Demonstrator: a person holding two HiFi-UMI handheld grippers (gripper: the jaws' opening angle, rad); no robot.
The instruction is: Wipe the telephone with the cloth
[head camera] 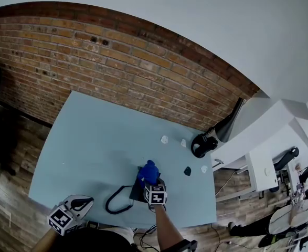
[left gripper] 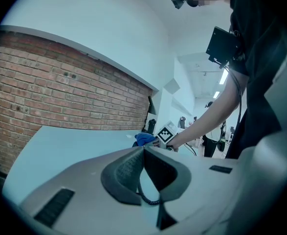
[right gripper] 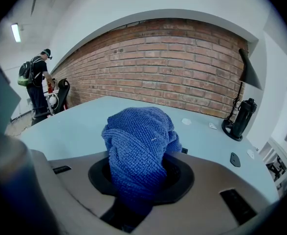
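A dark telephone (head camera: 136, 192) sits near the front edge of the light blue table (head camera: 91, 140), and its coiled black cord (head camera: 113, 202) loops off to the left. My right gripper (head camera: 149, 181) hangs over the telephone, shut on a bunched blue cloth (head camera: 148, 171). In the right gripper view the cloth (right gripper: 139, 141) bulges up from between the jaws of the right gripper (right gripper: 141, 177) and hides the telephone. My left gripper (head camera: 84, 200) is at the table's front left, apart from the telephone. In its own view the left gripper (left gripper: 143, 152) is shut on nothing, and the cloth (left gripper: 144, 139) lies ahead.
A black bottle (right gripper: 241, 117) on a round base stands at the table's right, under a black lamp (head camera: 229, 121). Small white bits (head camera: 165, 139) and a small dark piece (head camera: 187, 170) lie beyond the telephone. A brick wall (head camera: 117, 62) bounds the far side. A person (right gripper: 36, 84) stands far left.
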